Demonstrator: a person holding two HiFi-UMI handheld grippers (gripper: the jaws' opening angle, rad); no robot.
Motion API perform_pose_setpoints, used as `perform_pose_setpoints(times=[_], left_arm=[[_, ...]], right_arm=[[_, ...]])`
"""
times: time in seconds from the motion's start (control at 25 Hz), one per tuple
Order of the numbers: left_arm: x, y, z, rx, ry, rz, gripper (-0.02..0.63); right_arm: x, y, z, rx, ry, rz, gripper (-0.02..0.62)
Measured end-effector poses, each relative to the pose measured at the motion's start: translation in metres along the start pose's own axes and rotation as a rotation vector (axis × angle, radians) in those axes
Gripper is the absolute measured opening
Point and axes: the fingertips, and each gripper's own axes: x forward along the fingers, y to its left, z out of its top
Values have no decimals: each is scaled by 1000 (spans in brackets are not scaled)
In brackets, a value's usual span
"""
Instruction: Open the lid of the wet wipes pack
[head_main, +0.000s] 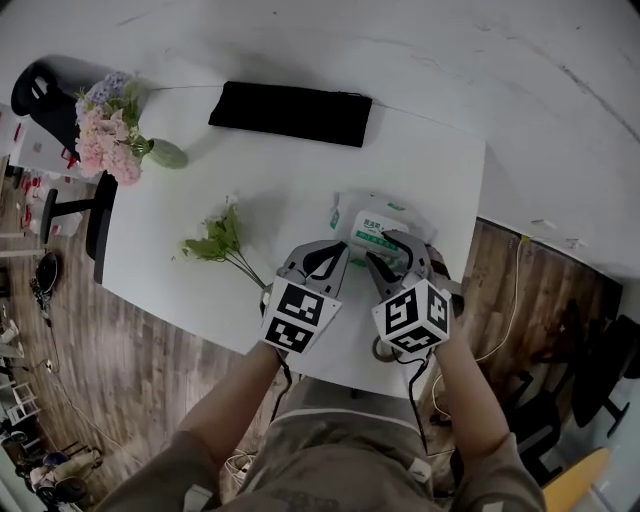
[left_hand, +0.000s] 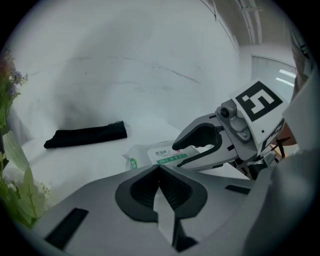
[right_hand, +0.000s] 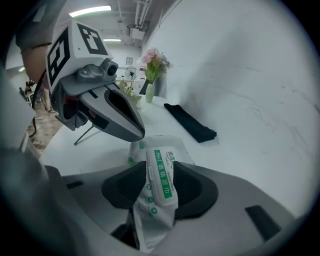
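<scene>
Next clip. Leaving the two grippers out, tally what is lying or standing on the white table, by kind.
Wet wipes pack: 1
Black folded cloth: 1
Vase of flowers: 1
Loose leafy sprig: 1
Total: 4

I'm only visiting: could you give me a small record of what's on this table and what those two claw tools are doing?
table: white, by a wall
wet wipes pack: lying flat near the table's front edge
lid: looks closed
left gripper: jaws together, empty, just left of the pack
right gripper: jaws apart over the pack, lid showing between them
other things: black cloth, vase of flowers, leafy sprig
</scene>
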Motion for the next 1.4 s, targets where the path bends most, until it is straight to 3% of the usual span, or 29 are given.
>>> perform_pose_setpoints(times=[0.2,0.6,0.84,1.24,1.4], left_arm=[[12,3,-17,-29,43,4,17],[21,5,-25,-43,78,-2,17],[19,5,-25,-10,79,1,17],[19,3,-23,-30,46,-14,17],[18,5,-25,-25,53,0,17]], right_arm=[[6,1,-4,-13,3,-1,192],[-2,1,8,-34,-23,13,90],[-18,-40,31,-45,-92,-59,44],[4,-91,22,91,-159,-167,60],[12,-98,17,147,-157,-144,69]])
